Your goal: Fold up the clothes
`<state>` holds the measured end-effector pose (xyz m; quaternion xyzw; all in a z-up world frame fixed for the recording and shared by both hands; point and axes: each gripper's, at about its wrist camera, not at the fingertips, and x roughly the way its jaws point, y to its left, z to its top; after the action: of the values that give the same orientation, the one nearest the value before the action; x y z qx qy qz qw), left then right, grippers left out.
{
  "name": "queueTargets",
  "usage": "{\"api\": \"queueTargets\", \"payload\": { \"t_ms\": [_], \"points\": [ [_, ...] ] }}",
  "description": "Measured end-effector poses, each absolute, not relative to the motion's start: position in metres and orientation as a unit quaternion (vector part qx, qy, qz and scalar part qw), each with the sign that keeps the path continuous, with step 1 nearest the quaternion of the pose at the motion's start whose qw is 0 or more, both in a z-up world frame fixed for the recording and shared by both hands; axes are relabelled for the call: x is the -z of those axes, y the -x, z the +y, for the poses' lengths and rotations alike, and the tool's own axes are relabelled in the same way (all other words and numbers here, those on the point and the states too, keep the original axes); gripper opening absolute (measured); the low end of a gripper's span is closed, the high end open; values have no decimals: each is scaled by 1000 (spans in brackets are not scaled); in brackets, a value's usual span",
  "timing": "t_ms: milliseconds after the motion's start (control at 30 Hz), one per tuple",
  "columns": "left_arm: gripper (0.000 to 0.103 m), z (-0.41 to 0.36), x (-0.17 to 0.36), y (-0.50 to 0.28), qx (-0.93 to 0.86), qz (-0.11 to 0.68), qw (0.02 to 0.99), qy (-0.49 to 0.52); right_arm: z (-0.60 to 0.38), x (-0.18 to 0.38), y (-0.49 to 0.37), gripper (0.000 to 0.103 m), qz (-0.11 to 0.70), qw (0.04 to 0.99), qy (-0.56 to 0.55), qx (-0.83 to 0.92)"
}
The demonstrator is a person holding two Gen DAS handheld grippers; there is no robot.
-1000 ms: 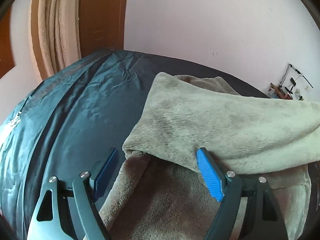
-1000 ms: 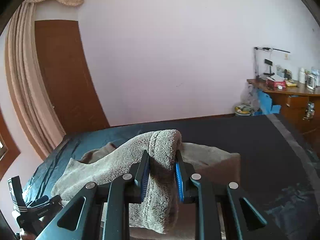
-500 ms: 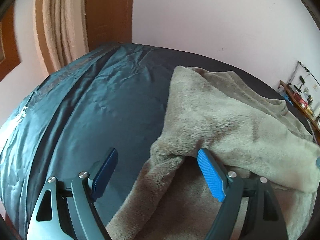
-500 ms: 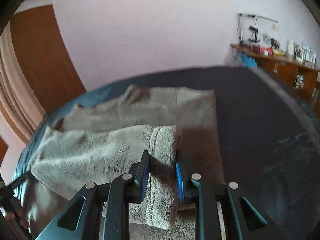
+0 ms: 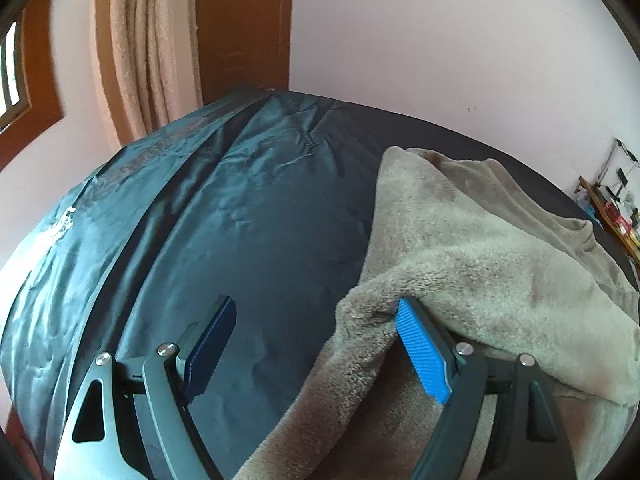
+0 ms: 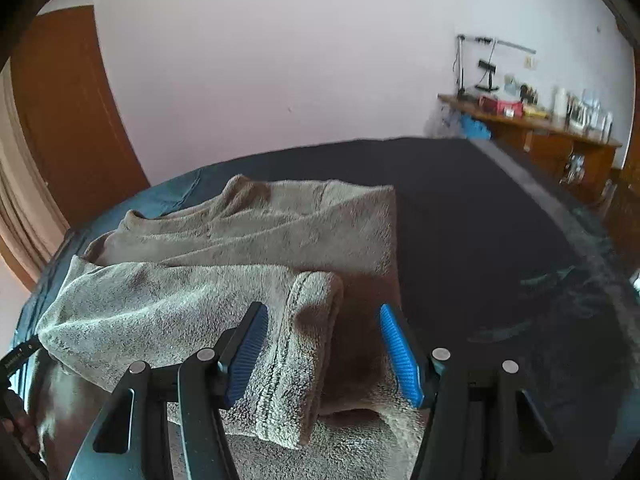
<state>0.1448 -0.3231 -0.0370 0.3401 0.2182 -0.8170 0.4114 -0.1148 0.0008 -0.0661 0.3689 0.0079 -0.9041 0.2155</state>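
On my far left a beige curtain (image 5: 140,52) hangs beside a brown door (image 5: 244,24), and below them the dark bedsheet (image 5: 240,216) spreads over the bed. My left gripper (image 5: 316,344) stands with its jaws wide apart and clamps nothing; its left pad hangs over bare sheet, while its right pad is tucked under a raised fold of the fuzzy grey-beige garment (image 5: 480,248), touching the pile. That garment lies on the bed, bunched, with one layer folded across the rest. Further right, my right gripper (image 6: 324,348) has its jaws opening: the ribbed cuff (image 6: 308,340) of the sleeve sits between the pads, but neither pad presses it, and it rests on the garment beneath. Beyond, at the far right, a wooden counter (image 6: 560,140) against the pink wall (image 6: 280,60) carries small clutter.
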Motion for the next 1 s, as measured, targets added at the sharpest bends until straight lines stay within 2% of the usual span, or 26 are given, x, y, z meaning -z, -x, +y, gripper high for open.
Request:
{"api": "queueTargets", "payload": {
  "t_ms": [167, 367, 467, 633, 867, 1000],
  "points": [
    [85, -333, 35, -156, 802, 228, 448, -323, -13, 53, 99, 61, 17, 252, -339, 906],
    [85, -342, 39, -160, 791, 253, 451, -328, -51, 61, 75, 61, 90, 319, -344, 878],
    [85, -338, 37, -159, 793, 245, 452, -326, -63, 76, 74, 61, 125, 312, -362, 869],
    [85, -336, 36, -157, 797, 239, 447, -329, -65, 99, 89, 63, 125, 306, -404, 853],
    [85, -332, 33, -156, 802, 227, 447, -325, -63, 76, 74, 63, 126, 296, -361, 876],
    [85, -330, 31, -156, 807, 223, 444, -319, -61, 82, 84, 65, 121, 285, -377, 873]
  ]
}}
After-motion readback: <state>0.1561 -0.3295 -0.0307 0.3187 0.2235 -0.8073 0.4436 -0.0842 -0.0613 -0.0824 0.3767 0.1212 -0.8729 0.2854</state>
